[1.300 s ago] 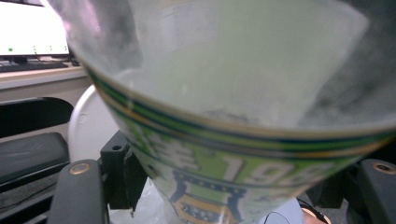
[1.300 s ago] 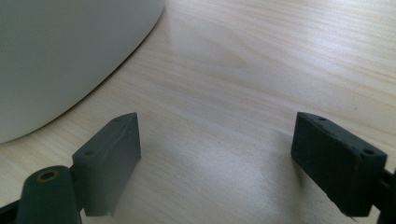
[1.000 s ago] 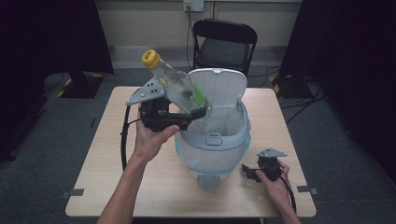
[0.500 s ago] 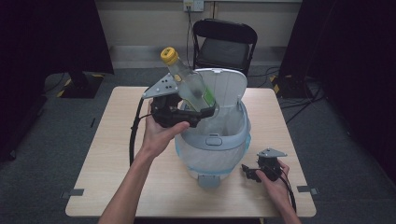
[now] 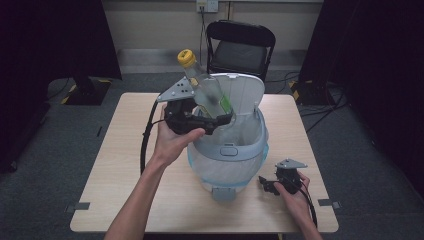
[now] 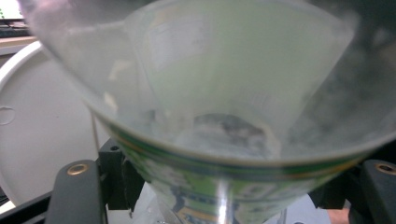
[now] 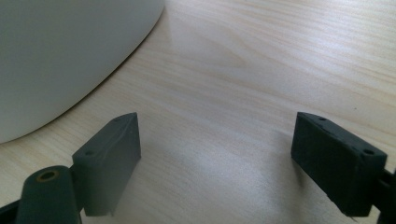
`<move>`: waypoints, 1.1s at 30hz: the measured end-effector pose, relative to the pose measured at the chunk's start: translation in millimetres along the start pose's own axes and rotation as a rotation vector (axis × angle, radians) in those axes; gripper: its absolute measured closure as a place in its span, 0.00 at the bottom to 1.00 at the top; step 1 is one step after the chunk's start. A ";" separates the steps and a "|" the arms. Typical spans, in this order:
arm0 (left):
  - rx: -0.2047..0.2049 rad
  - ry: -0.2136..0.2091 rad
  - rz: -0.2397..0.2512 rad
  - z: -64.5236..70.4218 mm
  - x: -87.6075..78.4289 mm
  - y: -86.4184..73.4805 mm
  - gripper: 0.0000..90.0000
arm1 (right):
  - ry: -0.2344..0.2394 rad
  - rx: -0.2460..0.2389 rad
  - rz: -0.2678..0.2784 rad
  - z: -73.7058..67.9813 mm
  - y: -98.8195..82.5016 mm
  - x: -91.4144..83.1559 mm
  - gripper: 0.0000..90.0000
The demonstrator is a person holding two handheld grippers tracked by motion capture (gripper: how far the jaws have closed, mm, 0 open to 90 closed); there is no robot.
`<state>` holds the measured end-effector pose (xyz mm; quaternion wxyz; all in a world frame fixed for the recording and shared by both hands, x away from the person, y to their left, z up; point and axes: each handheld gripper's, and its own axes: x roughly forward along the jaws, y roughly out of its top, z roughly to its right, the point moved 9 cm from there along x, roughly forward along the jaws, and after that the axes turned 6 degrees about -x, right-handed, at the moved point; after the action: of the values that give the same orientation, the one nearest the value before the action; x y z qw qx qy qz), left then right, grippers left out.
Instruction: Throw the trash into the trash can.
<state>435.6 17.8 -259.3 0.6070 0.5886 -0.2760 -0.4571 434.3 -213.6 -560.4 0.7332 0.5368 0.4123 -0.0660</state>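
Observation:
A clear plastic bottle with a yellow cap and a green label stands tilted, cap up and to the left, over the open mouth of a pale blue pedal bin. My left gripper is shut on the bottle's lower body at the bin's back-left rim. In the left gripper view the bottle bulges between the two black jaws of the left gripper. My right gripper rests on the table beside the bin's front right, jaws wide apart. Bare wood lies between the jaws of the right gripper.
The bin's lid stands raised at the back, and a white liner shows inside. Its pedal points toward the front edge of the wooden table. The bin wall is close to the right gripper. A black chair stands behind the table.
My left gripper has carried the bottle rightward over the bin's rim, and the bottle has tipped more upright. The right gripper has stayed put.

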 end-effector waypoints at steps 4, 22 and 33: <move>-0.007 0.005 -0.005 -2.1 0.5 -0.6 0.29 | 0.000 0.000 0.000 0.0 0.0 0.0 0.16; -0.027 -0.007 0.093 -4.3 -22.1 11.5 0.34 | 0.000 0.000 -0.002 -0.8 0.0 0.3 0.15; -0.045 0.029 0.090 -21.1 -35.0 2.9 0.37 | 0.001 0.001 -0.001 -0.8 0.1 0.3 0.15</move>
<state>439.6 58.1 -252.6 0.6438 0.5685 -0.2832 -0.4268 434.1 -212.8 -560.6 0.7327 0.5370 0.4128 -0.0666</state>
